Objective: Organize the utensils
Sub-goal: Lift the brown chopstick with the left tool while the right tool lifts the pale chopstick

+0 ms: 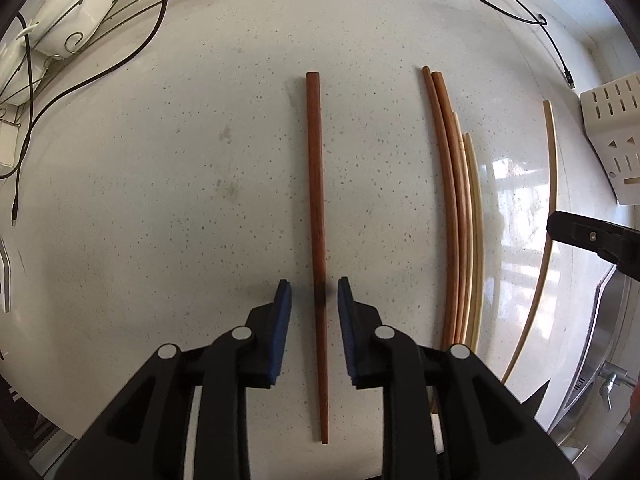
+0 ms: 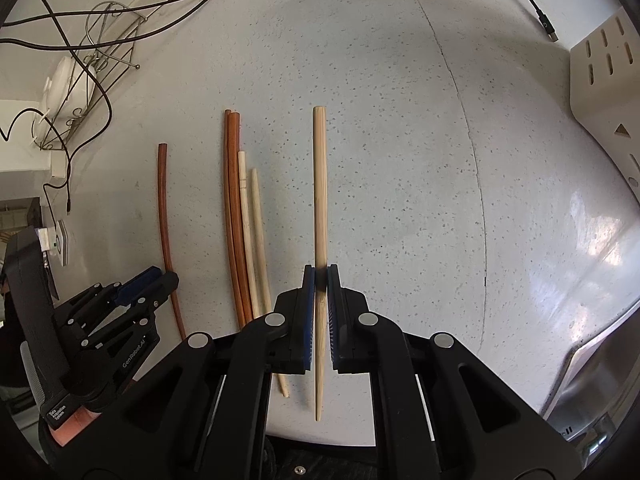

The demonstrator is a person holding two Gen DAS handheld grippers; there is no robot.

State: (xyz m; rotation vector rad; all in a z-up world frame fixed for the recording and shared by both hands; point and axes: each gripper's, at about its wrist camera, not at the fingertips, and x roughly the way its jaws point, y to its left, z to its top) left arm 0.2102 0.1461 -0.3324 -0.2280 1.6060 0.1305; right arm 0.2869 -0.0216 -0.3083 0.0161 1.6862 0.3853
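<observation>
A dark brown chopstick (image 1: 317, 216) lies alone on the speckled white counter (image 1: 160, 200). My left gripper (image 1: 314, 296) is open and straddles its lower part without touching it. To the right lies a bundle of brown and pale chopsticks (image 1: 456, 216). My right gripper (image 2: 320, 280) is shut on a pale bamboo chopstick (image 2: 320, 192), which points away from me. In the right wrist view the bundle (image 2: 244, 232) and the lone dark chopstick (image 2: 163, 216) lie to the left, with the left gripper (image 2: 152, 280) over the dark one. The pale chopstick (image 1: 550, 184) and the right gripper's finger (image 1: 580, 234) show at the right in the left wrist view.
A wire dish rack (image 1: 80, 32) with white dishes stands at the back left, with black cables (image 1: 152, 36) trailing over the counter. A cream slotted utensil holder (image 1: 612, 132) stands at the right, also in the right wrist view (image 2: 604, 92). A steel sink edge (image 2: 592, 360) is at the lower right.
</observation>
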